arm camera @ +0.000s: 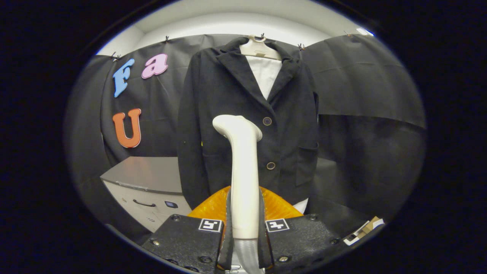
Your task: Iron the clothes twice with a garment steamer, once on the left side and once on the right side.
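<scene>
The steamer [243, 171] was held upright in the tool [244, 232], both fingers pressed on its handle; the jacket [247, 121] hung just beyond; no pass seemed begun; the head was next to be brought against one side.

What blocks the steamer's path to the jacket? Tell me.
Nothing visible. The gripper has its jaws shut on the steamer, whose head points at the hanging jacket just beyond it, with only open space between them.
</scene>
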